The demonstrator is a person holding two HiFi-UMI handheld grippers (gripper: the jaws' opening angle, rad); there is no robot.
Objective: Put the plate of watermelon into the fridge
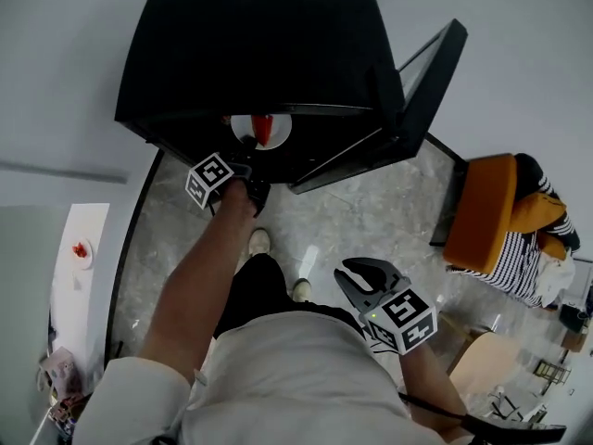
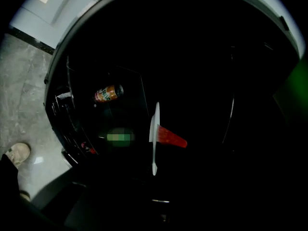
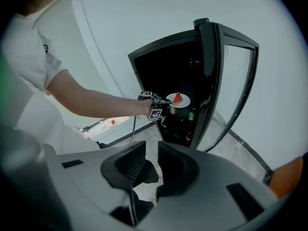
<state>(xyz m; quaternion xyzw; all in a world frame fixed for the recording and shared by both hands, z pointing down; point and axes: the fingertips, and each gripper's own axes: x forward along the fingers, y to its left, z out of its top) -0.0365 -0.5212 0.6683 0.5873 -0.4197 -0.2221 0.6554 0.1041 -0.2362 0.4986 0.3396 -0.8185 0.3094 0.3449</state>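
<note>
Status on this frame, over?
Left gripper shut on plate of watermelon, at fridge opening. Right gripper open, empty. Door open, nothing seen blocking.

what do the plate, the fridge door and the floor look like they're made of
Plate: probably ceramic or melamine; plain white, thin rim, smooth surface.
Fridge door: a clear glass pane, visibly see-through, in a glossy black frame.
Floor: polished stone or stone-look tile; grey veining and shiny reflections.

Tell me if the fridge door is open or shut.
Open. The door stands swung away from the fridge, its dark inside exposed, and the left gripper holds the plate in the opening.
</note>
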